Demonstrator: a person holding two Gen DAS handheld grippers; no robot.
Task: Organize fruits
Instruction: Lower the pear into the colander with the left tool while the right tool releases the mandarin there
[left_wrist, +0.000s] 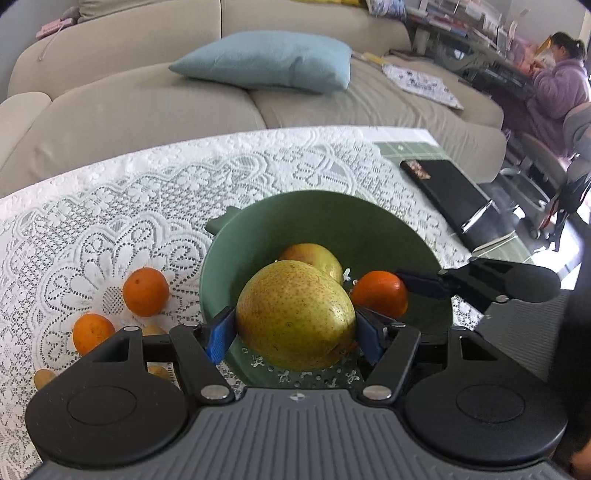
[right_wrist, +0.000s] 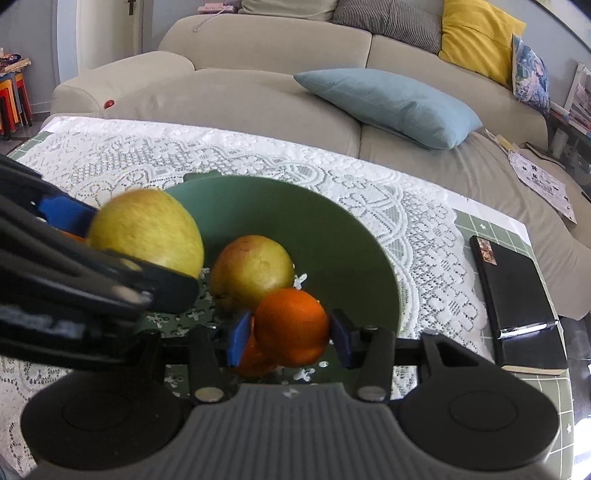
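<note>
My left gripper (left_wrist: 295, 330) is shut on a yellow-green pear (left_wrist: 295, 314) and holds it over the near rim of a green bowl (left_wrist: 317, 218). My right gripper (right_wrist: 290, 339) is shut on an orange (right_wrist: 291, 325) over the bowl's (right_wrist: 325, 229) near side; another orange shows just beneath it. A second pear (right_wrist: 253, 273) lies inside the bowl. In the left wrist view the right gripper (left_wrist: 384, 299) comes in from the right with its orange (left_wrist: 380, 293). In the right wrist view the left gripper's pear (right_wrist: 147, 232) is at the left.
Two oranges (left_wrist: 146, 291) (left_wrist: 92, 332) and small yellowish fruits (left_wrist: 44, 378) lie on the lace tablecloth (left_wrist: 147, 192) left of the bowl. A black book (left_wrist: 450, 192) lies at the table's right. A beige sofa (left_wrist: 147, 103) with a blue cushion stands behind; a person sits far right.
</note>
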